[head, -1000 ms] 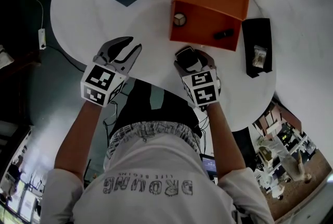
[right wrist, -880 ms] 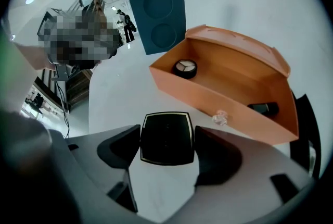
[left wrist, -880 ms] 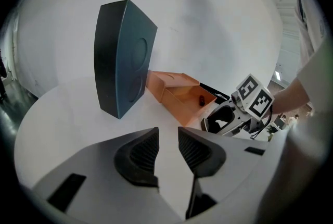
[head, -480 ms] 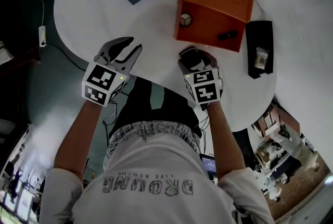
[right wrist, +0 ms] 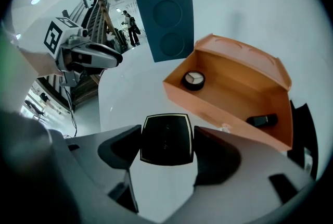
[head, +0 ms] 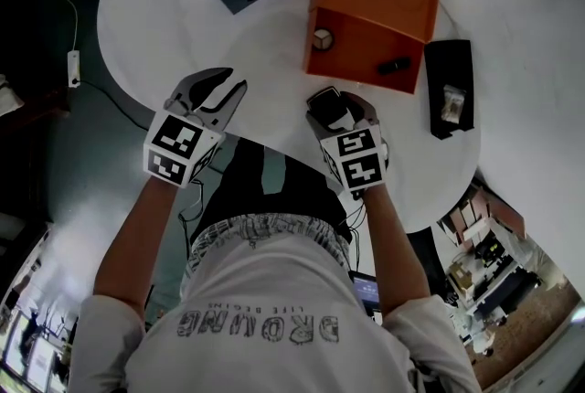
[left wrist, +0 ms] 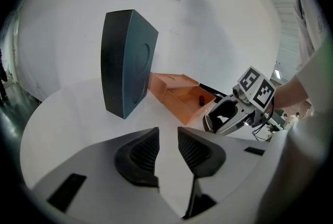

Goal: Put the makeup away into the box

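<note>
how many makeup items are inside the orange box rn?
2: a round compact at the orange box's left end, a small black tube toward its right end. The near wall could hide more. A black square compact sits gripped in the right claw, outside.

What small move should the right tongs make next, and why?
Probably carry forward over the near wall of the orange box and lower. The right tongs grip a black compact just short of the open box, where bare floor shows between the round compact and the black tube.
</note>
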